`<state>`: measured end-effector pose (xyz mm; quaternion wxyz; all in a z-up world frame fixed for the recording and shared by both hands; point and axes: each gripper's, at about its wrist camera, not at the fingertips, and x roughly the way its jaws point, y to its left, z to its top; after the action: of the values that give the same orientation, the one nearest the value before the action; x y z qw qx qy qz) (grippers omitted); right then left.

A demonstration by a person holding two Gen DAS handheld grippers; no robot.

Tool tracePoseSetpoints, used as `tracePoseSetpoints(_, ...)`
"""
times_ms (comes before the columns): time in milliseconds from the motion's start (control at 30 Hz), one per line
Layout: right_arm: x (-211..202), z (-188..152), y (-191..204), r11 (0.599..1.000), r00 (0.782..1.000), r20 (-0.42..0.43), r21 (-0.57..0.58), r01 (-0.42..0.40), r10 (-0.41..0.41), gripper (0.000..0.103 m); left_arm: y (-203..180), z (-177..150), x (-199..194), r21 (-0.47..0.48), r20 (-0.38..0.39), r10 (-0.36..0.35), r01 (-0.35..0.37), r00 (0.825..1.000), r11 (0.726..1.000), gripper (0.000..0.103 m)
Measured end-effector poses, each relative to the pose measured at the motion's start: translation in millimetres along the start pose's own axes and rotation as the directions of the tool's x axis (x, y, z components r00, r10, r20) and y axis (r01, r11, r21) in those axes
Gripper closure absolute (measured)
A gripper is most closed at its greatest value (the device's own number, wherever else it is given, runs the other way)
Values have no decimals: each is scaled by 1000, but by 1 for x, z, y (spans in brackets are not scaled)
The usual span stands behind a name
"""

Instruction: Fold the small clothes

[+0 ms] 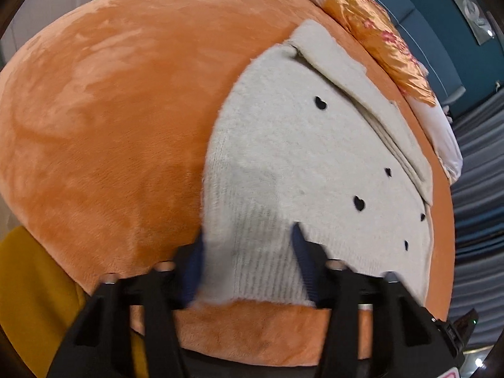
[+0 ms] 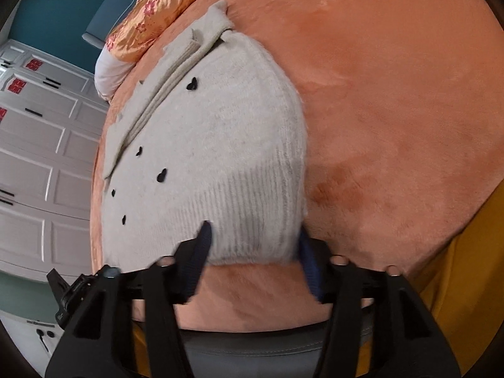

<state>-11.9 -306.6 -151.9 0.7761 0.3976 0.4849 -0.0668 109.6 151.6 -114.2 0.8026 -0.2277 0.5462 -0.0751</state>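
Garment: cream fuzzy knit cardigan with small black heart buttons (image 1: pixel 302 170), lying flat on plush orange blanket (image 1: pixel 110 119), already partly folded.
Long axis: running away from both grippers, ribbed hem nearest, collar far.
Left gripper (image 1: pixel 249 245): jaws spread wide, straddling hem's left corner, nothing pinched yet.
Right gripper (image 2: pixel 252 242): likewise spread, fingers either side of hem's right corner, no grasp.
Nearer hand: about equal, one per corner.
Coming move, likely: pinching hem, carrying it forward toward collar.
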Motion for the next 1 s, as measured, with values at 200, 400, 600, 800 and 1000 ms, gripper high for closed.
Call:
tracePoseSetpoints(200, -17, 2, 11, 998, 998, 62, -53, 20, -16, 96, -8, 0, -19, 40, 8, -24, 24, 1000, 999, 97)
tracePoseSetpoints(400, -44, -4, 21, 986, 992, 107, -149, 76, -61, 98, -18, -1, -45, 82, 14, -56, 55, 998, 995, 98)
tracePoseSetpoints(600, -60, -25, 9, 974, 992, 81, -198, 113, -99, 99, -11, -24, -62, 111, -16, -52, 53, 999, 992, 98)
tracePoseSetpoints(800, -32, -28, -14, 986, 995, -14, -135, 100, -103, 92, -10, -41, -38, 135, -38, 17, -12, 999, 991, 95)
tracePoseSetpoints(1000, -40, -18, -5, 988, 993, 69, -114, 102, -95, 36, -13, -30, -46, 113, 100, 80, -92, 992, 989, 44)
